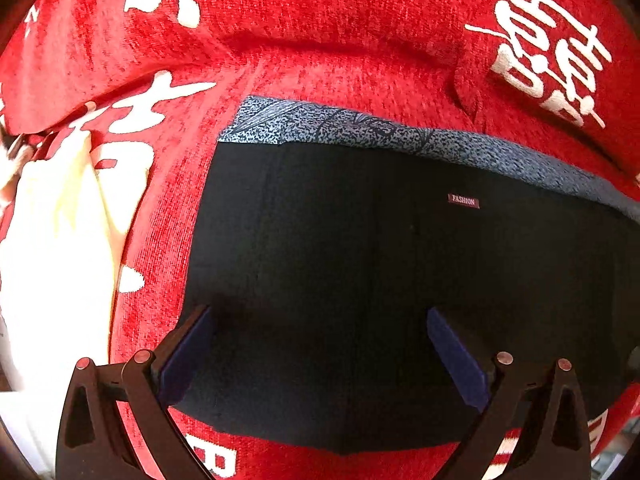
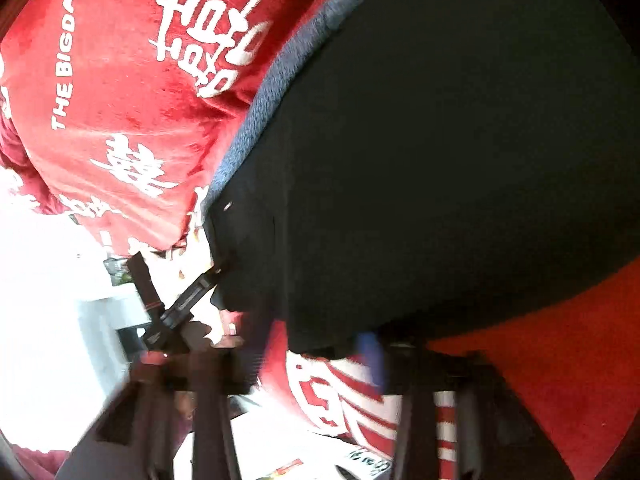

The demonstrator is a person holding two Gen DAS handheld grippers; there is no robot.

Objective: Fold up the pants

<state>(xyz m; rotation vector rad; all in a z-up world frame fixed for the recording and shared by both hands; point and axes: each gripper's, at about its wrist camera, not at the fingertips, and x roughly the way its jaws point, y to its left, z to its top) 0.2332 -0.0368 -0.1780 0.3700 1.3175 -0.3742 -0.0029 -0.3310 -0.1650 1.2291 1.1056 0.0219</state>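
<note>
Black pants (image 1: 380,264) lie folded flat on a red blanket (image 1: 320,68) with white characters. A blue-grey patterned inner waistband (image 1: 400,132) shows along their far edge, and a small "FASHION" label (image 1: 463,201) sits near it. My left gripper (image 1: 320,332) is open just above the pants' near edge, holding nothing. In the right wrist view the pants (image 2: 440,160) fill the upper right. My right gripper (image 2: 308,344) is blurred at the pants' near edge; its jaws stand apart, with a blue pad (image 2: 372,356) under the fabric edge.
A cream-white cloth (image 1: 52,240) lies at the left on the blanket. In the right wrist view the blanket (image 2: 120,100) ends at the left, with bright white floor (image 2: 52,280) beyond. The left gripper (image 2: 176,304) shows at the pants' left corner there.
</note>
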